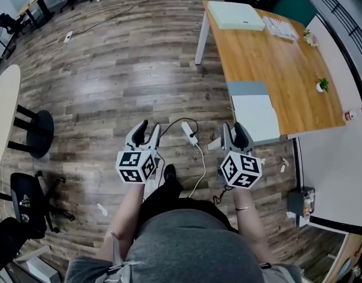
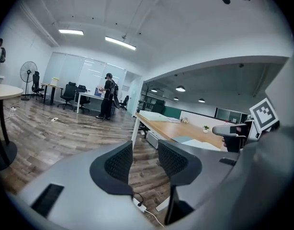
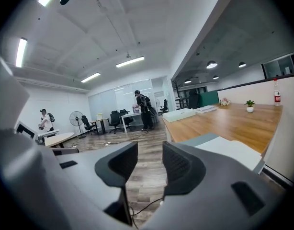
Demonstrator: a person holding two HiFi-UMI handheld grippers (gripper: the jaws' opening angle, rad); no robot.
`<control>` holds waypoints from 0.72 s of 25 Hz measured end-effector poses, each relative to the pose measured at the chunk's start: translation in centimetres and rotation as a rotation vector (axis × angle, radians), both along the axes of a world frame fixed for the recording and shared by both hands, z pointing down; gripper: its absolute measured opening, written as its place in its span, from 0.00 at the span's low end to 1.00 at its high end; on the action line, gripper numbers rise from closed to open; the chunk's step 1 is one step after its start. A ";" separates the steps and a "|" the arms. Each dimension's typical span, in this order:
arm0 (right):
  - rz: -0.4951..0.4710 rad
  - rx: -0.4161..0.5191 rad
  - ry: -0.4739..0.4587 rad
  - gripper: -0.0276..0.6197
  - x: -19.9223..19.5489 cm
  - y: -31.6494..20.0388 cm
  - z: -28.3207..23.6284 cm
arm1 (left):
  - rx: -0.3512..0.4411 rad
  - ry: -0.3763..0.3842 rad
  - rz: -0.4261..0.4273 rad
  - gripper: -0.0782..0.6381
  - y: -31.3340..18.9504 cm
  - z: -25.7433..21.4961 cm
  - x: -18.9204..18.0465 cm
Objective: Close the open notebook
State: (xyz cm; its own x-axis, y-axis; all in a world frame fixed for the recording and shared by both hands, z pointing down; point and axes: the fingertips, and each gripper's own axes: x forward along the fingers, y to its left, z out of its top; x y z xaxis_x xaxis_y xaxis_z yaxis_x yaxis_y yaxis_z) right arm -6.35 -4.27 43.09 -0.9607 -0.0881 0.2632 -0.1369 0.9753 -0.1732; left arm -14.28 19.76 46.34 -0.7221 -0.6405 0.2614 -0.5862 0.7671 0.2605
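The open notebook [image 1: 256,115] lies on the near left corner of the wooden table [image 1: 287,69], a white page toward me and a grey part [image 1: 247,88] behind it. My left gripper [image 1: 147,132] hangs over the floor, left of the table, open and holding nothing. Open and also holding nothing, my right gripper [image 1: 234,131] is just short of the notebook's near left corner, apart from it. In the right gripper view the white page [image 3: 233,150] lies right of the gripper [image 3: 149,169]. From the left gripper [image 2: 144,166], its own view shows the notebook [image 2: 197,143] ahead to the right.
On the table stand a flat white box [image 1: 235,15], papers [image 1: 280,27] and a small potted plant [image 1: 321,85]. A power strip [image 1: 190,133] with a cable lies on the floor between the grippers. A round table [image 1: 4,111] and an office chair [image 1: 28,199] are at left.
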 end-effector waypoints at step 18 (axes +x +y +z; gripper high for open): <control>0.274 0.002 0.039 0.28 -1.7 -7.1 0.8 | 0.000 0.060 0.217 0.33 -8.3 1.4 -8.7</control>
State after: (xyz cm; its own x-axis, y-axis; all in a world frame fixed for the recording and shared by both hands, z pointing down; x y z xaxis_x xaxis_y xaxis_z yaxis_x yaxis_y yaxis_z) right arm -8.00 -11.36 43.88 -0.8902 -0.3438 0.2989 -0.4020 0.9014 -0.1607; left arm -23.01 11.42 47.69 -0.5502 -0.7795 0.2996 -0.7211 0.6244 0.3002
